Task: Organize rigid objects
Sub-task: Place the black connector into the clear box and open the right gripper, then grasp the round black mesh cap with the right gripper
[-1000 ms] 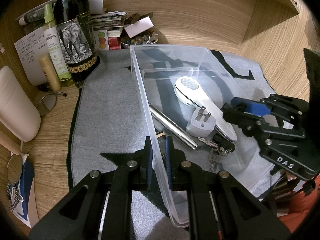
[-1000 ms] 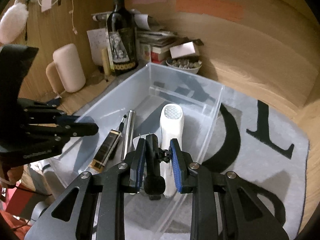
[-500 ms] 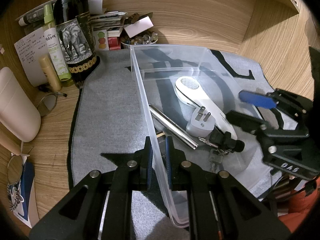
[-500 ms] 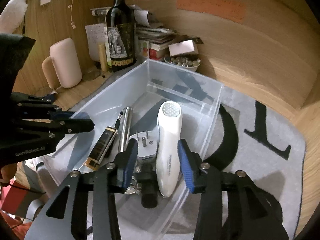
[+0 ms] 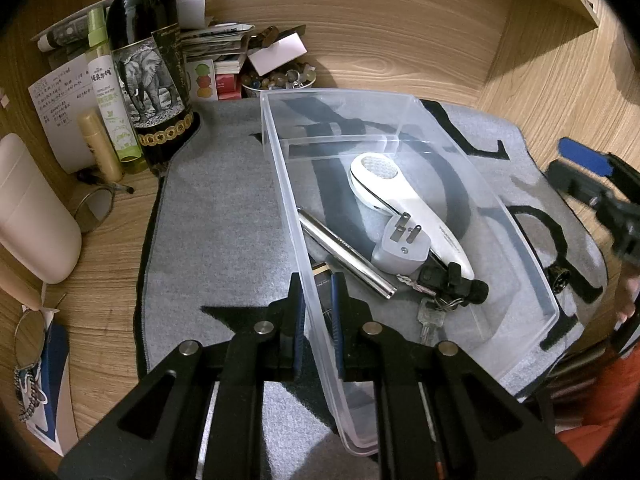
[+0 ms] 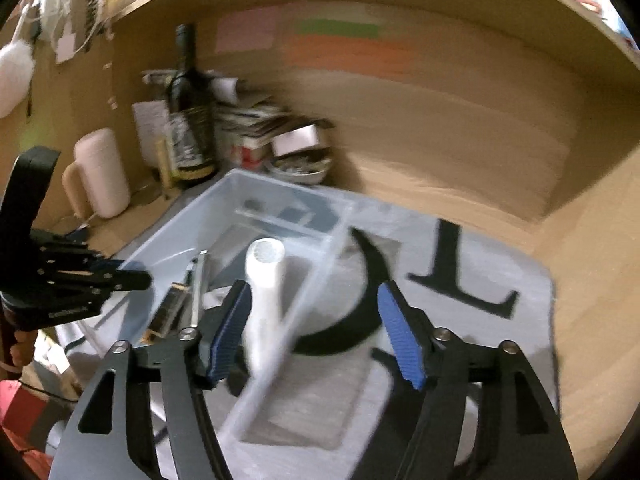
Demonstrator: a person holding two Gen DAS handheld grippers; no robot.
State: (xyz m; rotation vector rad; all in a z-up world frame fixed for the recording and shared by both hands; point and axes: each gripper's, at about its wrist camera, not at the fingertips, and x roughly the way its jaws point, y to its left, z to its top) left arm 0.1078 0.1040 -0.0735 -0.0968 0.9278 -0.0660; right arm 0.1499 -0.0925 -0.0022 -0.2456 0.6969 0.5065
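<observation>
The clear plastic bin (image 5: pixel 400 152) sat on a grey mat (image 5: pixel 216 216) on the wooden counter (image 5: pixel 400 32), and in its main compartment lay a white handheld device (image 5: pixel 400 208), a grey plug adapter (image 5: pixel 404 248) touching it, a silver pen-shaped tube (image 5: pixel 344 256), a black key fob with keys (image 5: pixel 444 292) and a dark, gold-ended tube (image 6: pixel 166 312) along the bin's left wall. The left gripper (image 5: pixel 316 312) clamped that left wall, its jaws closed on the thin plastic near the bin's front corner. The right gripper (image 6: pixel 316 328) stood above the bin's right wall, toward four o'clock of the bin in the left wrist view; its jaws had just been opening and stood wide apart, holding nothing, with the white device and the wall seen between them but untouched. The right wrist view was blurred. Beyond the bin, at about eleven o'clock, stood a dark wine bottle (image 5: pixel 148 64) with an elephant label, a green spray bottle (image 5: pixel 108 92) just beside it, a stack of papers and booklets (image 5: pixel 216 44) and a small bowl of trinkets (image 5: pixel 280 78). A pale pink rounded container (image 5: pixel 28 212) stood at nine o'clock, well apart from the bin.
</observation>
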